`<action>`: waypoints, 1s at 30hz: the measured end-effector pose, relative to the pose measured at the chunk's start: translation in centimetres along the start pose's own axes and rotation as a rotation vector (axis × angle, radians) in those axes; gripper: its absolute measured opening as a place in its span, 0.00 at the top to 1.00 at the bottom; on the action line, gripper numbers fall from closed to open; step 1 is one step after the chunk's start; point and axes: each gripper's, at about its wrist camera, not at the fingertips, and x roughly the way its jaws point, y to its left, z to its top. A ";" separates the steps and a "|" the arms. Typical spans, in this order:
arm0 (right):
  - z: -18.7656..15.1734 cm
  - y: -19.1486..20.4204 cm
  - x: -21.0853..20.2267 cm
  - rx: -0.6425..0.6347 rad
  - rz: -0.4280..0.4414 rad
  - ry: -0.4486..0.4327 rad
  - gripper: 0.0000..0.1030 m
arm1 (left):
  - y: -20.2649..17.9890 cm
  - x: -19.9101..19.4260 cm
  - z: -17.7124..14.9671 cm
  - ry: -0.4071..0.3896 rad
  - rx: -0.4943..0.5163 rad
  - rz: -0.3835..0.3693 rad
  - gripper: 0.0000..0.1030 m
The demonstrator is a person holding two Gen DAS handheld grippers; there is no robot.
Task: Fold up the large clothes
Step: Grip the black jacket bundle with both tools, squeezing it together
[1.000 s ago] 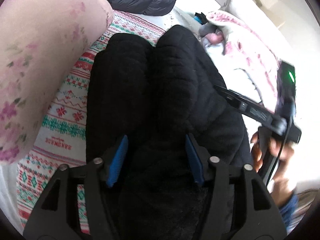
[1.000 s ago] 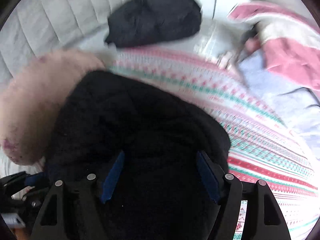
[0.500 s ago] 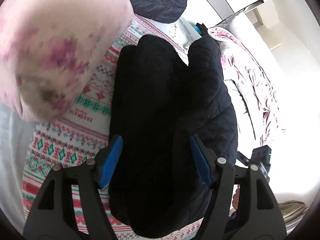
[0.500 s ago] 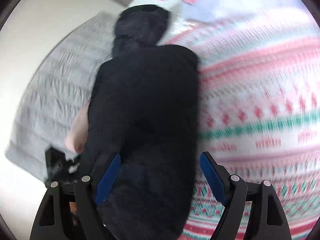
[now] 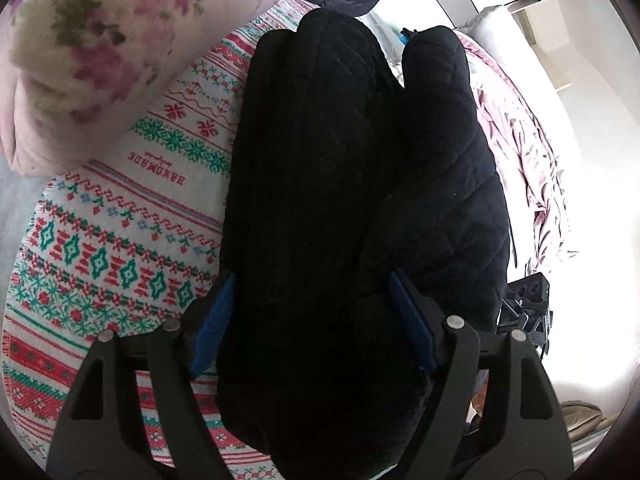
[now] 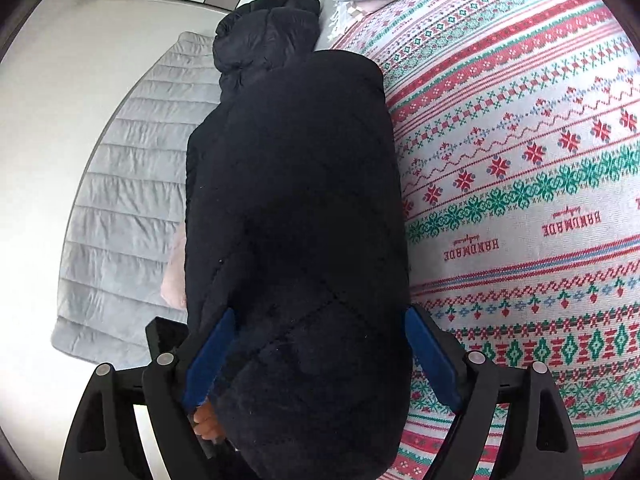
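Bed under patterned knit blanket (image 6: 520, 168); floral pillow (image 5: 100, 52) beside black quilted coat (image 5: 340, 200); both tools spreading, straddling coat.

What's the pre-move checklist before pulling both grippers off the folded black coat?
1. Left gripper letting go: jaws opening, black coat between them; pad contact cannot tell.
2. Right gripper letting go: jaws opening, coat between them; cannot tell.
3. Coat folded into a compact bundle: ok.
4. Bundle resting on patterned blanket: ok.
5. Floral pillow clear of bundle: ok in the left wrist view.
6. Second dark jacket apart from bundle: cannot tell.
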 end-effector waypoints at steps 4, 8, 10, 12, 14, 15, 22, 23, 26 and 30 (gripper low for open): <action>-0.2 0.0 -0.4 0.000 0.003 -0.002 0.12 | -0.3 0.3 0.2 -0.003 -0.002 0.002 0.24; -0.6 0.0 0.9 0.002 0.012 -0.002 0.03 | -0.2 0.6 0.1 -0.004 -0.023 -0.021 0.24; -0.9 0.1 1.8 0.002 0.008 0.006 0.00 | -0.1 0.7 0.0 0.000 -0.029 -0.028 0.24; -1.0 0.3 2.0 -0.006 0.007 -0.010 0.00 | 0.0 0.7 -0.2 -0.002 -0.034 -0.032 0.24; -0.9 0.1 2.1 -0.001 0.018 -0.004 0.00 | 0.0 0.9 -0.4 -0.001 -0.044 -0.041 0.24; -0.8 -0.1 2.2 0.002 0.028 0.002 0.00 | -0.1 1.0 -0.5 -0.001 -0.046 -0.043 0.24; -0.8 -0.5 2.3 0.000 0.041 -0.001 0.00 | -0.2 1.1 -0.5 -0.006 -0.043 -0.044 0.24; -0.8 -0.6 2.4 -0.001 0.042 -0.003 0.00 | -0.3 1.1 -0.6 -0.007 -0.044 -0.044 0.24; -0.9 -0.8 2.6 0.003 0.049 -0.009 0.00 | -0.4 1.0 -0.9 -0.008 -0.033 -0.033 0.24; -0.9 -0.9 2.5 0.009 0.052 -0.016 0.00 | -0.8 0.8 -1.2 -0.016 -0.043 -0.033 0.24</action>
